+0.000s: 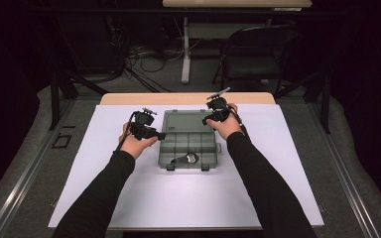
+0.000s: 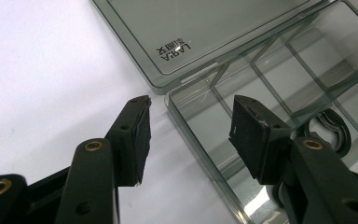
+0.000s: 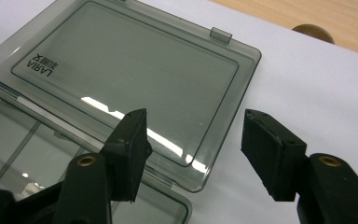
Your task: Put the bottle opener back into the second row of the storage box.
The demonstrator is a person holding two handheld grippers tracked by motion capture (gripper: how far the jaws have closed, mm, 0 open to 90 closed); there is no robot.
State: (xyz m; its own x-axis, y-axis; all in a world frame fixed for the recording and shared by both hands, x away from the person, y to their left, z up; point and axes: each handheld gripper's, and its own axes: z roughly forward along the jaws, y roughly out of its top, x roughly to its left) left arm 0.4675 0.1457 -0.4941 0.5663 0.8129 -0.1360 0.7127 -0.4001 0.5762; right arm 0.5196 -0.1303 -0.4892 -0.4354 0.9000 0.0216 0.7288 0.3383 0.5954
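Your left gripper (image 2: 189,135) and right gripper (image 3: 193,149) both stand open around the smoky clear-plastic compartment box (image 1: 188,144) mid-table; it looks light, stiff and slick, so pinch the thin lid (image 3: 135,79) edge.

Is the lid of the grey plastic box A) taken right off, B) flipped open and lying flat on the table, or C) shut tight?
B: the lid lies flat on the white table, joined by its hinge edge to the box.
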